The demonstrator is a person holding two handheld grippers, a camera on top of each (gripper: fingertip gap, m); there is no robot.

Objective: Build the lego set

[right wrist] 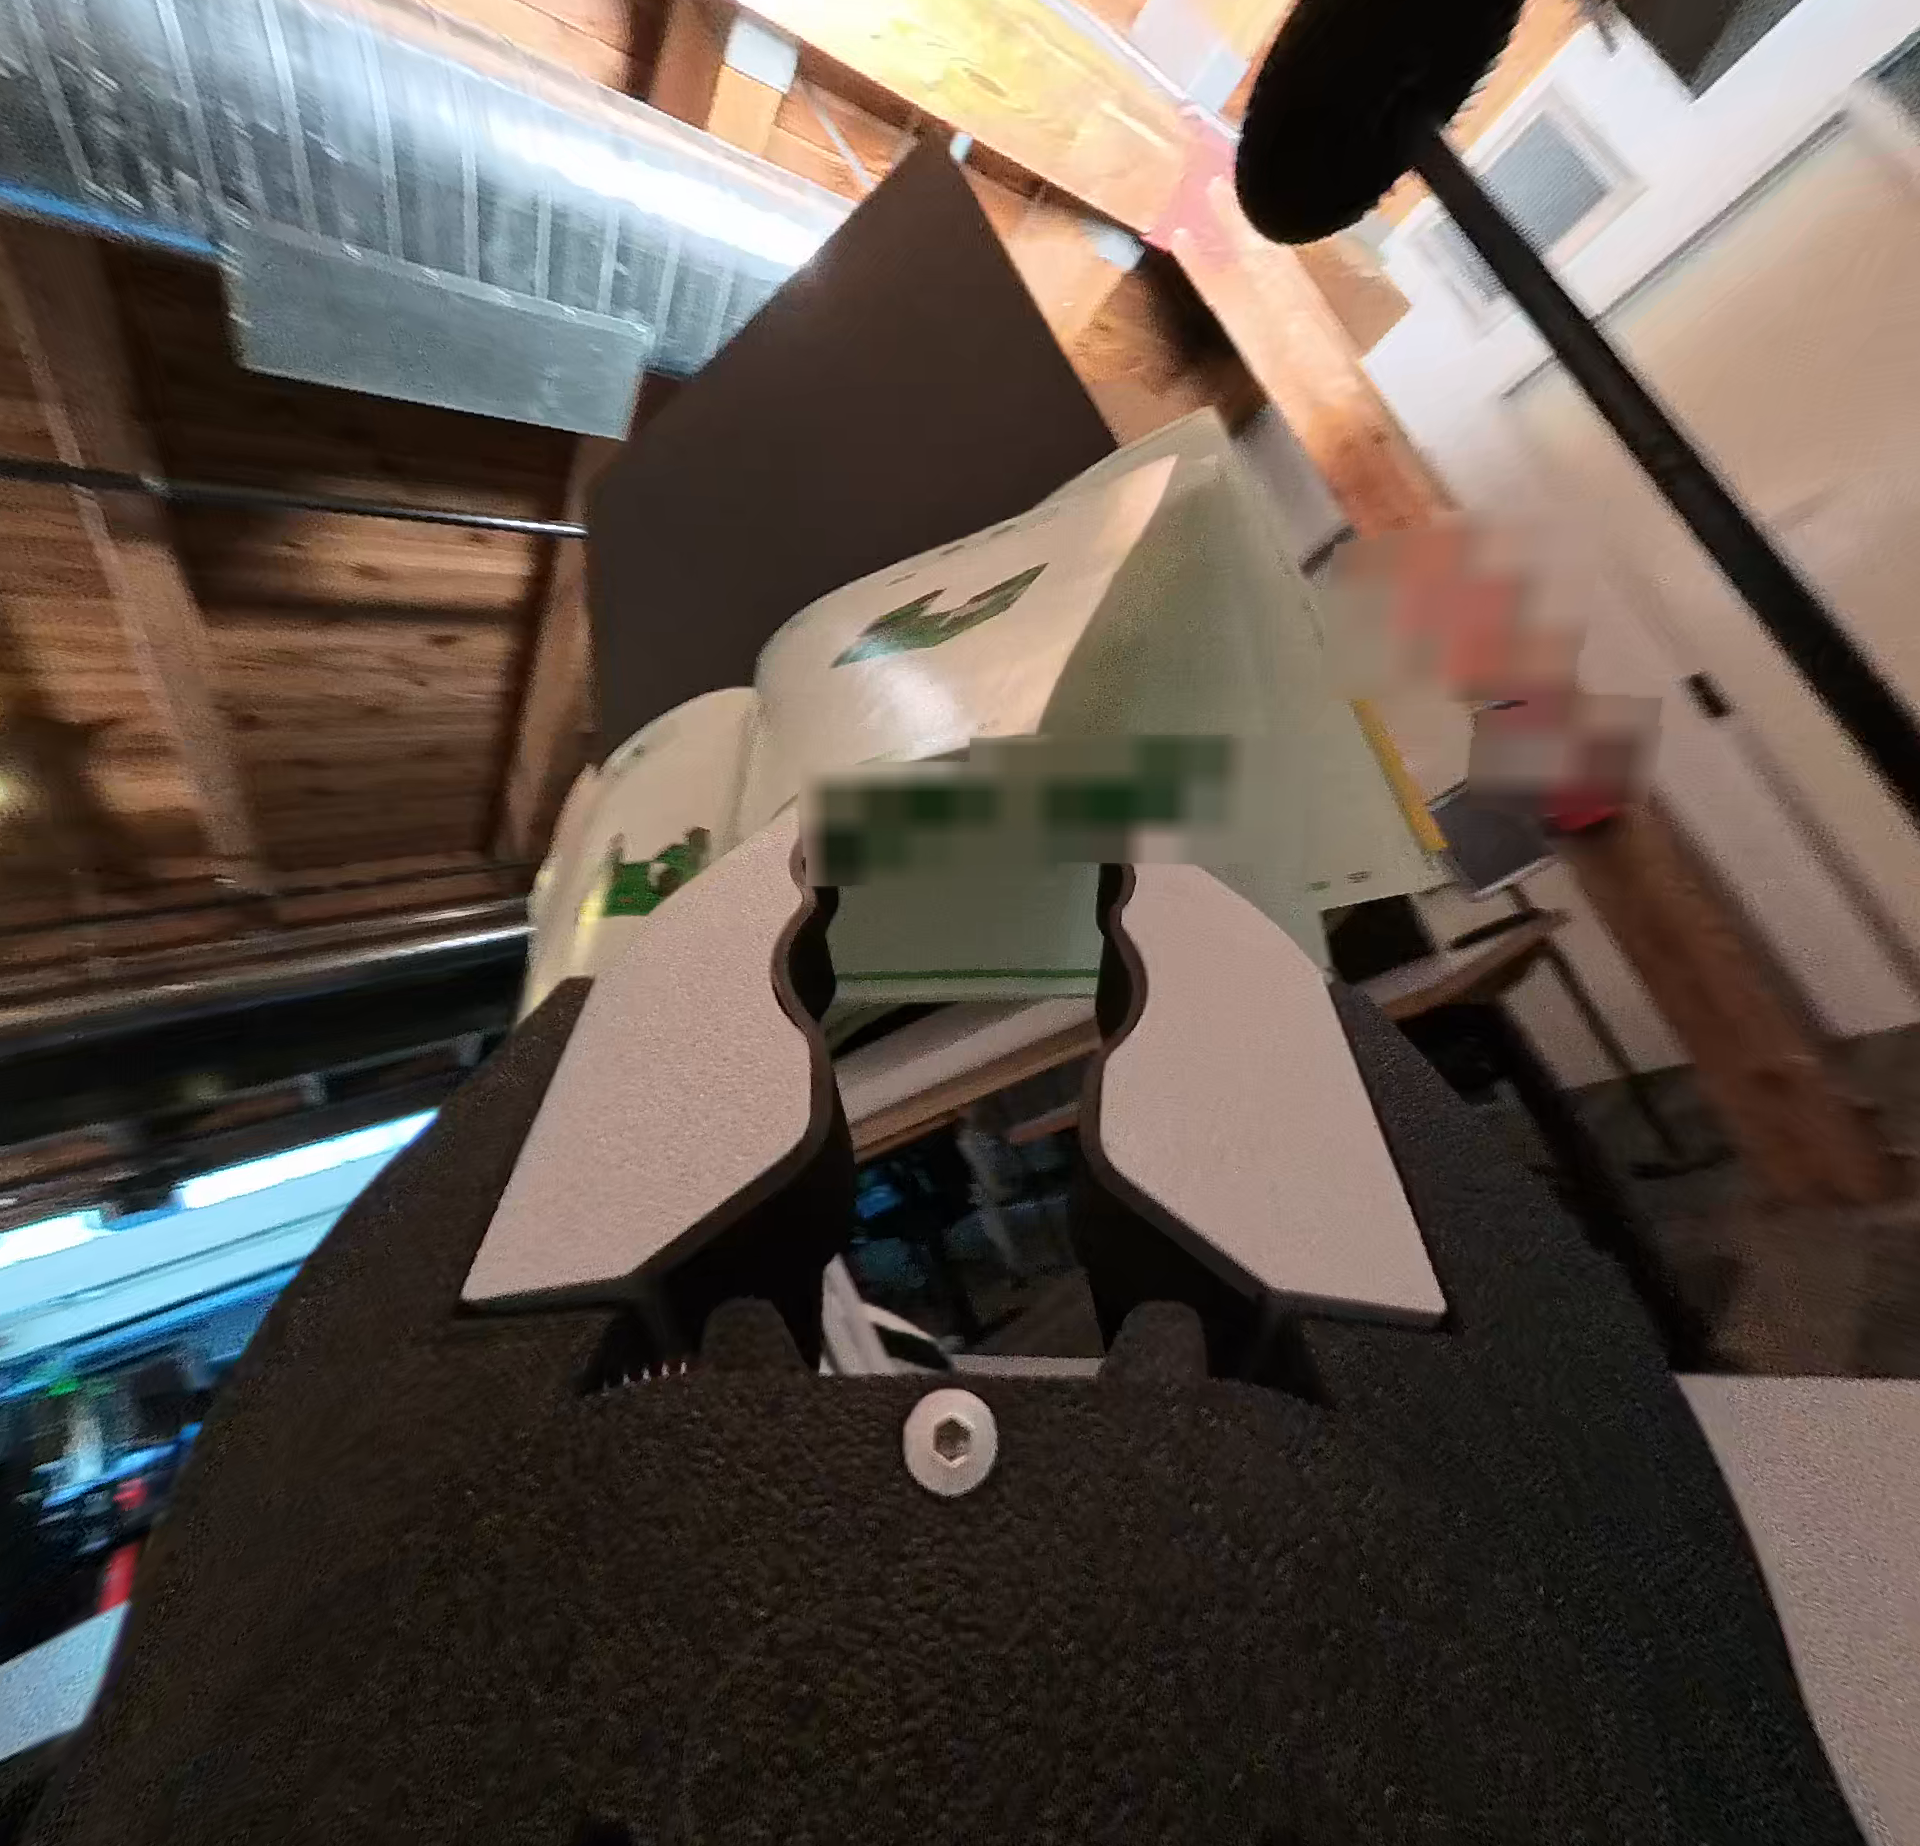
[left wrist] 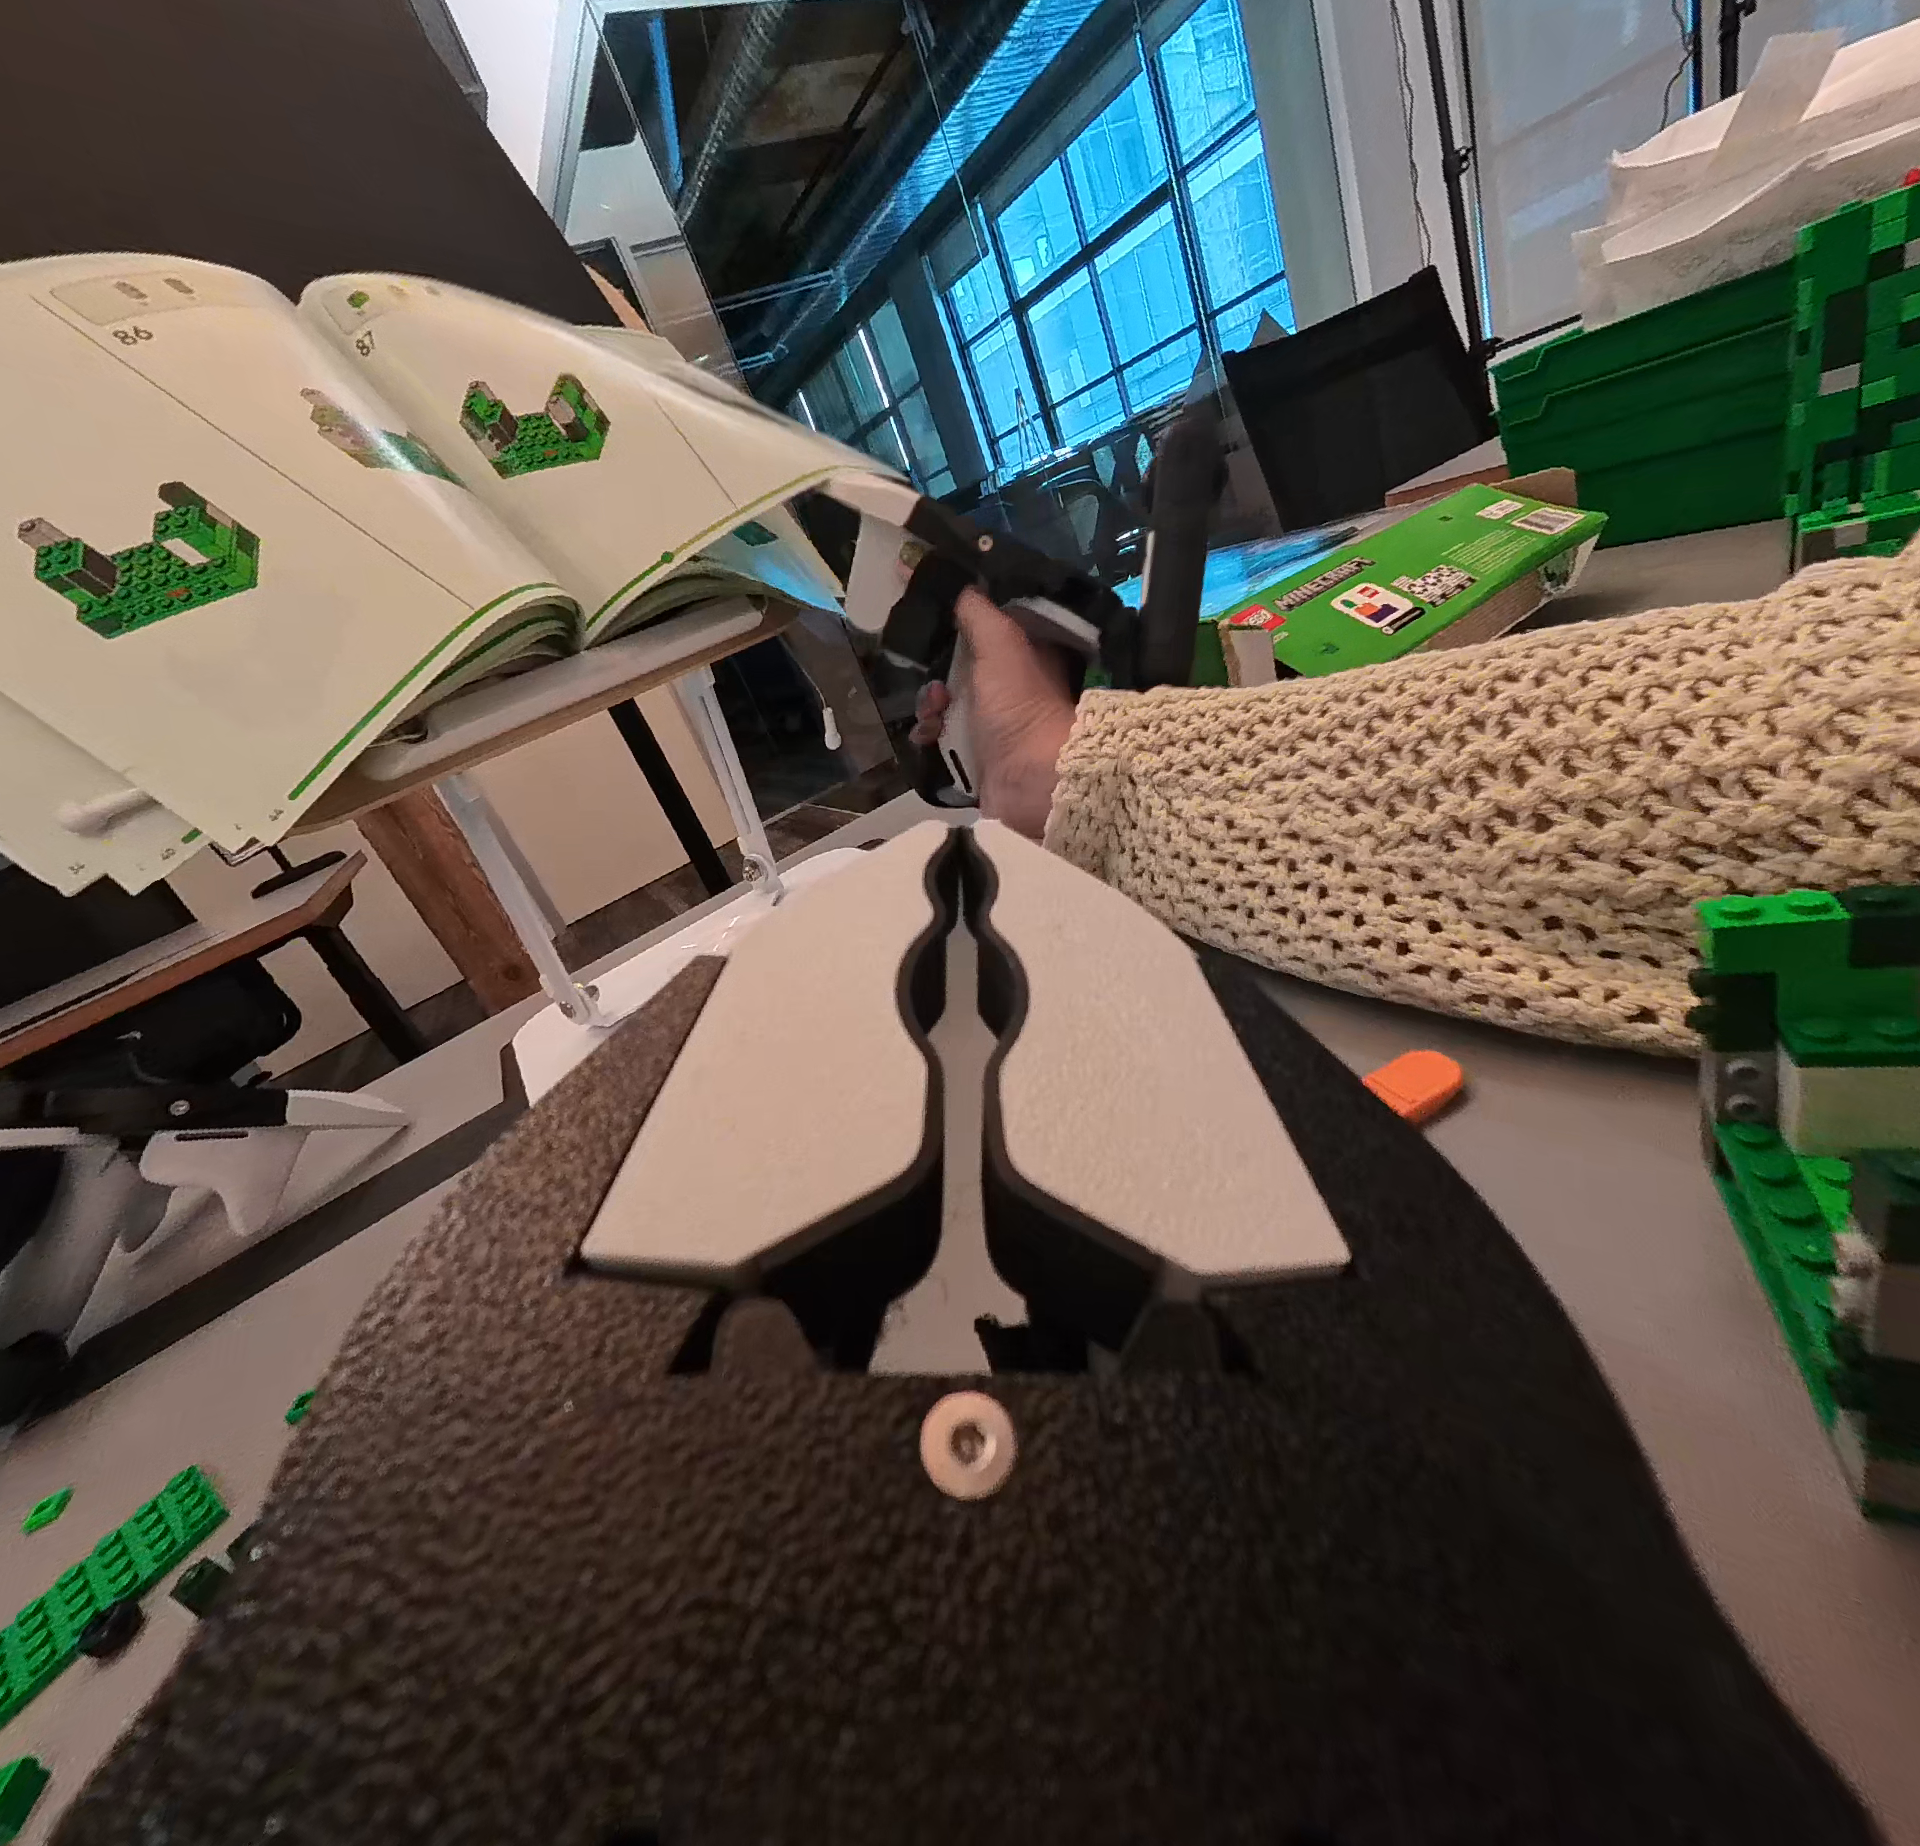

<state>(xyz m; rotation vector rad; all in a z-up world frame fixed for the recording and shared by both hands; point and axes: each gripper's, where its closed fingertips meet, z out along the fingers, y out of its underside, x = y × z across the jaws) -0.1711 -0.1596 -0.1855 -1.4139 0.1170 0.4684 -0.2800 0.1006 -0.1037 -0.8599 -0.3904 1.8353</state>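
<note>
The open instruction booklet (left wrist: 312, 508) lies on a white stand at the upper left. My left gripper (left wrist: 958, 840) is shut and empty, held low over the grey table. My right gripper (right wrist: 961, 882) is open. In the left wrist view it (left wrist: 894, 539) is at the outer edge of the booklet's right-hand page, which is lifted and curled. In the right wrist view that curled page (right wrist: 987, 633) arches just beyond the fingertips. A partly built green model (left wrist: 1808, 1121) stands at the right edge. Loose green plates (left wrist: 104, 1578) lie at the lower left.
A knitted sleeve (left wrist: 1455, 809) crosses the table to the right gripper. An orange brick separator (left wrist: 1413, 1081) lies beside it. A green set box (left wrist: 1403, 581), stacked green bins (left wrist: 1652, 414) and a tall green build (left wrist: 1860, 373) stand behind. Another gripper (left wrist: 208, 1152) lies at the left. The tips of one gripper are about 30 centimeters away from the tips of the other.
</note>
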